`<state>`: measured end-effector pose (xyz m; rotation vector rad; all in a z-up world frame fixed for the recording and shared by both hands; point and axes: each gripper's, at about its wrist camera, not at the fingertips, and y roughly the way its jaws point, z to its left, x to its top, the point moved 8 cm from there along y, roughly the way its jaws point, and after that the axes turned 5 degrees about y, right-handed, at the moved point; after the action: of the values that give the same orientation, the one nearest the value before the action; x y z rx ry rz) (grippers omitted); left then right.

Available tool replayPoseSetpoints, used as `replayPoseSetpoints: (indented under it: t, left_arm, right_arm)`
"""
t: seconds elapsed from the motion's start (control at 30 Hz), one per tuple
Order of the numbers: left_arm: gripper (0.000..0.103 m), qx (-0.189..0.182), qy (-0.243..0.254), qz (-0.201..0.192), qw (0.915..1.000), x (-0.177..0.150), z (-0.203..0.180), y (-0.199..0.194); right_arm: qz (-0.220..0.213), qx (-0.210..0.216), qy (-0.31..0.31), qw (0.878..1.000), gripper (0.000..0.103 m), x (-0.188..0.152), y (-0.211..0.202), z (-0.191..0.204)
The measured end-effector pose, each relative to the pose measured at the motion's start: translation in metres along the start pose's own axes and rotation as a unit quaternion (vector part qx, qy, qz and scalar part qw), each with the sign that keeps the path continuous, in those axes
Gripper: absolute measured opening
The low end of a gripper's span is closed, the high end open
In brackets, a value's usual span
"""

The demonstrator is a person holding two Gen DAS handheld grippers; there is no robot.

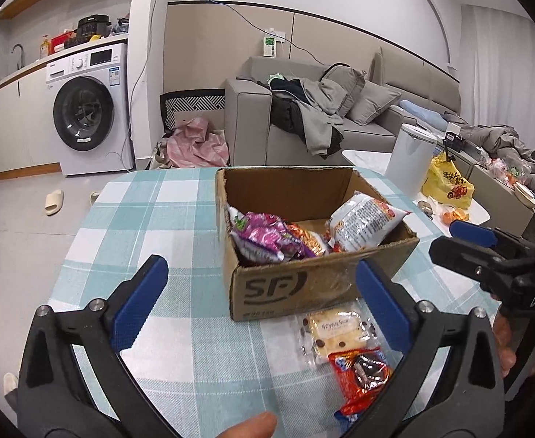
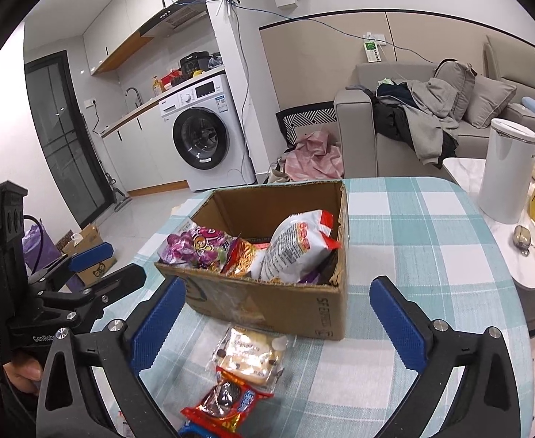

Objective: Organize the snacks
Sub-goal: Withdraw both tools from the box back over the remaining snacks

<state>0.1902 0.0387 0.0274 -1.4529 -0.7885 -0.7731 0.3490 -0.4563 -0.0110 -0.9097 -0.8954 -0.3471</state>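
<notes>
In the left wrist view my left gripper [image 1: 263,306] stands wide open and empty; the clear cookie packet [image 1: 335,330] and red wrapper [image 1: 362,376] lie lower right of centre, against its right-hand finger. In the right wrist view my right gripper [image 2: 278,325] also gapes empty, both packets lower centre between its fingers, stacked end to end below the cardboard box [image 2: 267,303]. The right looks nearer, I think.

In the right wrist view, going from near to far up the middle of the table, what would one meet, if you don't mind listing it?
Red cookie packet → clear-wrapped cake packet → cardboard box → white noodle bag standing inside the box.
</notes>
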Motion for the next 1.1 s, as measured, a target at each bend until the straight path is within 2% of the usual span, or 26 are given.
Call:
replayPoseSetpoints:
  t: [0.47,1.1]
  left_arm:
    - [0.102,0.007,0.01,0.007,0.9999,-0.034,-0.001,-0.039]
    - [0.102,0.011,0.008,0.038,0.9992,-0.079,0.0,-0.054]
  right_arm:
    - [0.036,-0.002,-0.012,0.999,0.103,-0.039,-0.006,0.005]
    - [0.073,0.007,-0.002,0.997,0.103,-0.079,-0.009,0.008]
